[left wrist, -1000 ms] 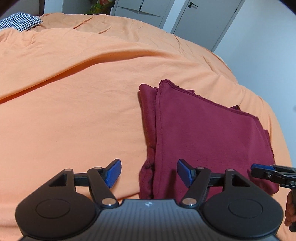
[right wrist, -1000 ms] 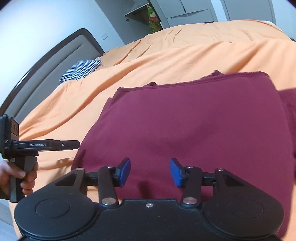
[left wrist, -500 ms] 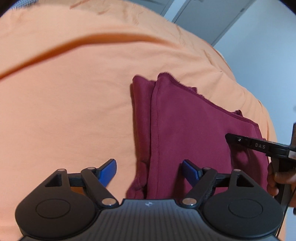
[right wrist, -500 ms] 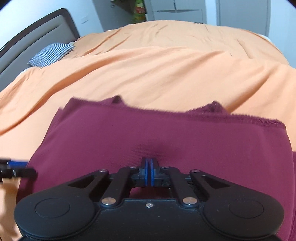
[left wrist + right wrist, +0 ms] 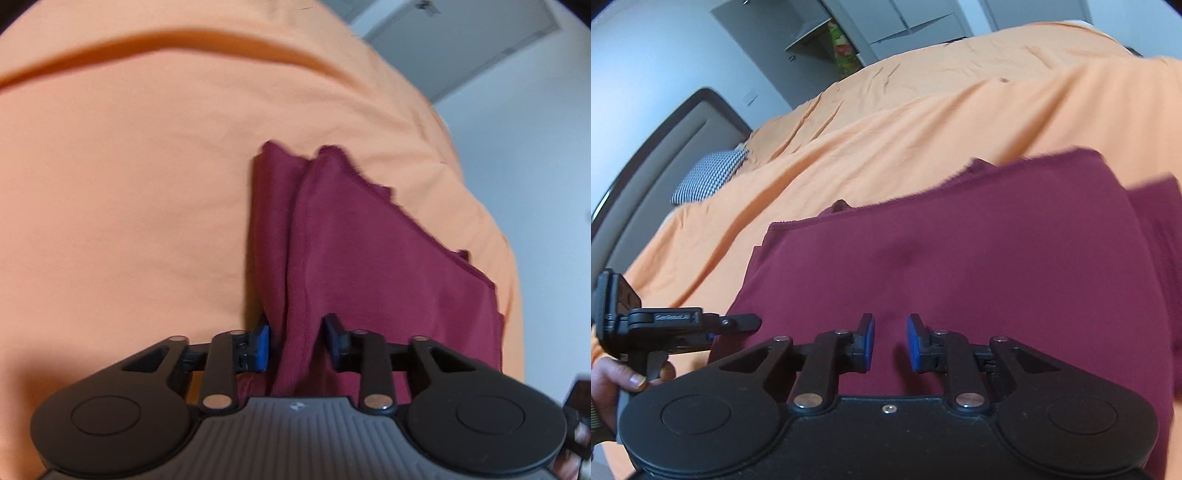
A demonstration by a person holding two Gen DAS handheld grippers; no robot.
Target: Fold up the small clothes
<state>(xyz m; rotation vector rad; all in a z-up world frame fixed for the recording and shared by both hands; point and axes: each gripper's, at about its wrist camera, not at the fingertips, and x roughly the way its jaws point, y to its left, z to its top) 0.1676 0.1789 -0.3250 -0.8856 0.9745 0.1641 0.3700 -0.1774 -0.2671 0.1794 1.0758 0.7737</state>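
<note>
A folded maroon garment point(image 5: 373, 266) lies on the orange bedspread point(image 5: 129, 184). My left gripper point(image 5: 297, 343) is open, its blue pads point(image 5: 261, 347) straddling the garment's near left folded edge, which rises between them. In the right wrist view the same garment point(image 5: 979, 266) fills the middle. My right gripper point(image 5: 890, 341) is open with a narrow gap, just above the garment's near part, nothing between the pads. The left gripper point(image 5: 738, 321) shows at the garment's left corner in that view.
The orange bedspread point(image 5: 886, 122) has long creases. A checkered pillow point(image 5: 709, 177) and a grey headboard point(image 5: 657, 147) are at far left. Wardrobe doors point(image 5: 923, 26) and a grey door point(image 5: 461, 44) stand beyond the bed.
My left gripper moved in onto the garment's left edge and its jaws narrowed around the fold. My right gripper shut half a second ago and has opened again slightly.
</note>
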